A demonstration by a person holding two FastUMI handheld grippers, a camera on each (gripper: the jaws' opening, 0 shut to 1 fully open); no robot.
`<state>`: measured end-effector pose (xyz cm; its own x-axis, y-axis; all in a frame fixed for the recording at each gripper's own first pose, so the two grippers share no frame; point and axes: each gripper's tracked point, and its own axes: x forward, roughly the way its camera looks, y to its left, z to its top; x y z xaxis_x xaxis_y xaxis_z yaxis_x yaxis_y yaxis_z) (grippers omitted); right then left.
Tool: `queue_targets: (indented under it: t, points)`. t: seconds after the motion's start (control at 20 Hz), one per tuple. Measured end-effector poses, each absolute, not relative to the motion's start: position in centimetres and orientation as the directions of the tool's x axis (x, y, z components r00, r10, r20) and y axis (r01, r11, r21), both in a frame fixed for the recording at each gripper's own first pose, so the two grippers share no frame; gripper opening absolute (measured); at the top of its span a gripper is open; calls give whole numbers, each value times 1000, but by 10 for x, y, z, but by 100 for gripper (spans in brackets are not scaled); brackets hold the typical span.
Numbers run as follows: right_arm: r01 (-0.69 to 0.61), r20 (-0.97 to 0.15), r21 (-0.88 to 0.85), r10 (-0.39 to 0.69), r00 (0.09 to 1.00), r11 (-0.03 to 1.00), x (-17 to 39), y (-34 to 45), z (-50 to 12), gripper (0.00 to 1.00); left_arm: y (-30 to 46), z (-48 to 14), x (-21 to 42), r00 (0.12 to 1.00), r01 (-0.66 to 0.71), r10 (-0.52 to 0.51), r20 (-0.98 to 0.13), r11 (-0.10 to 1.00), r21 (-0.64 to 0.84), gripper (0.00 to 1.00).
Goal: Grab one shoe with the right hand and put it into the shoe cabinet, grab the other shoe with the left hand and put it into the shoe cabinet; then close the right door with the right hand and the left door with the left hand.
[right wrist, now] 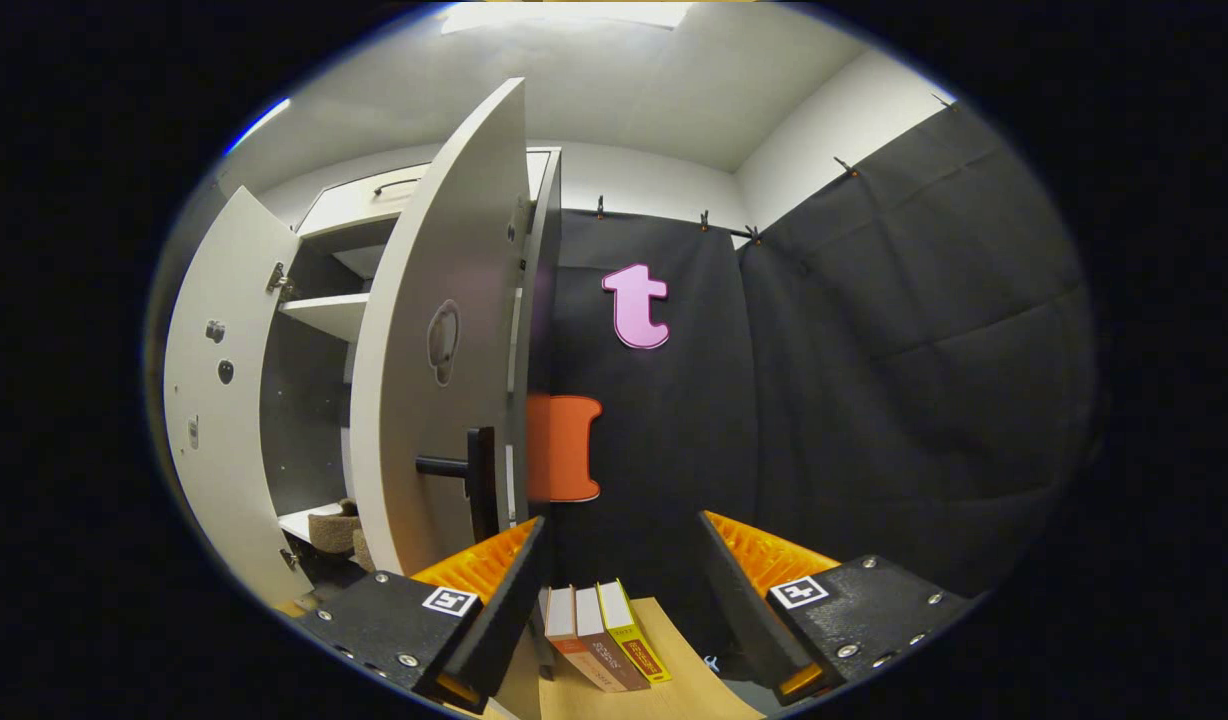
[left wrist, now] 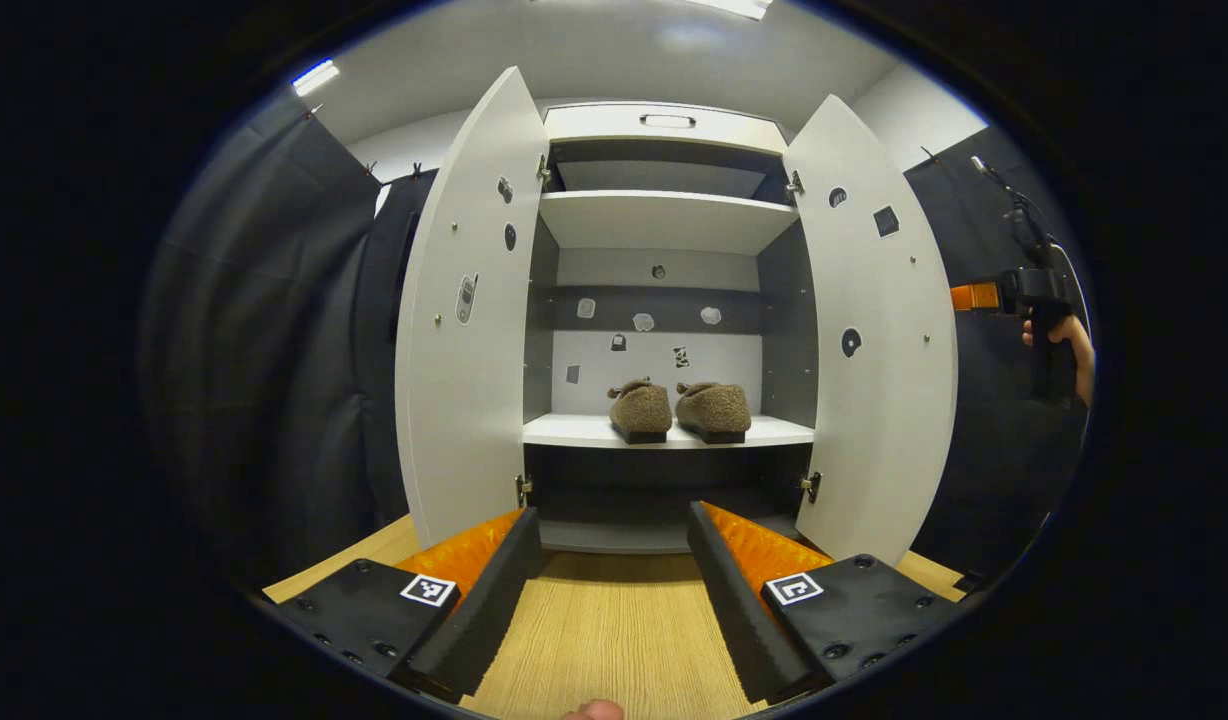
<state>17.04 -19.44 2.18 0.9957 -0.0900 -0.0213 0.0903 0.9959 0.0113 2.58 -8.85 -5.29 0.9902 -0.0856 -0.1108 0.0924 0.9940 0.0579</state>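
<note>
hovering with jaws apart, right tongs point(right wrist: 619, 590) sit just right of the right door point(right wrist: 434, 340), its handle point(right wrist: 464, 470) nearest; left tongs point(left wrist: 614, 590), also apart, face both shoes point(left wrist: 679, 408) shelved.

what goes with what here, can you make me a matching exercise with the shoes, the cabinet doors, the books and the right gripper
Things:
1. shoes
2. cabinet doors
3. books
4. right gripper

States or places:
a. standing on the wooden table beside the cabinet
b. open, holding nothing, behind the right door
c. side by side on a cabinet shelf
d. both swung wide open

Pairs: 1-c, 2-d, 3-a, 4-b
</note>
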Motion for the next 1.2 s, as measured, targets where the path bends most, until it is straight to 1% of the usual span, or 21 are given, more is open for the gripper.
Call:
queue_targets:
  t: [0.1, 0.15, 0.2, 0.5, 0.8, 0.9, 1.15, 1.2]
  points:
    - [88, -22, -8, -88, 996, 996, 170, -191, 24, 89, -89, -51, 27, 990, 100, -93, -105, 993, 60, 96]
    - [90, -21, -8, -90, 996, 996, 171, -188, 24, 97, -89, -50, 28, 990, 104, -98, -102, 993, 59, 96]
    - [93, -22, -5, -93, 995, 996, 170, -186, 24, 89, -87, -49, 30, 990, 107, -100, -100, 992, 61, 96]
    - [93, -15, 9, -93, 996, 996, 166, -169, 25, 88, -73, -53, 33, 989, 104, -98, -110, 993, 49, 96]
    - [63, -2, 27, -63, 998, 998, 164, -130, 28, 88, -61, -53, 37, 989, 104, -99, -106, 993, 47, 96]
    - [32, -2, 21, -32, 999, 999, 167, -113, 28, 89, -58, -53, 39, 989, 104, -98, -108, 994, 44, 96]
    - [-55, -4, 72, 56, 998, 996, 177, -71, 25, 88, -44, -56, 37, 991, 84, -78, -110, 995, 51, 96]
    - [-70, -2, 79, 70, 998, 994, 180, -62, 25, 96, -40, -58, 36, 991, 77, -70, -117, 996, 54, 97]
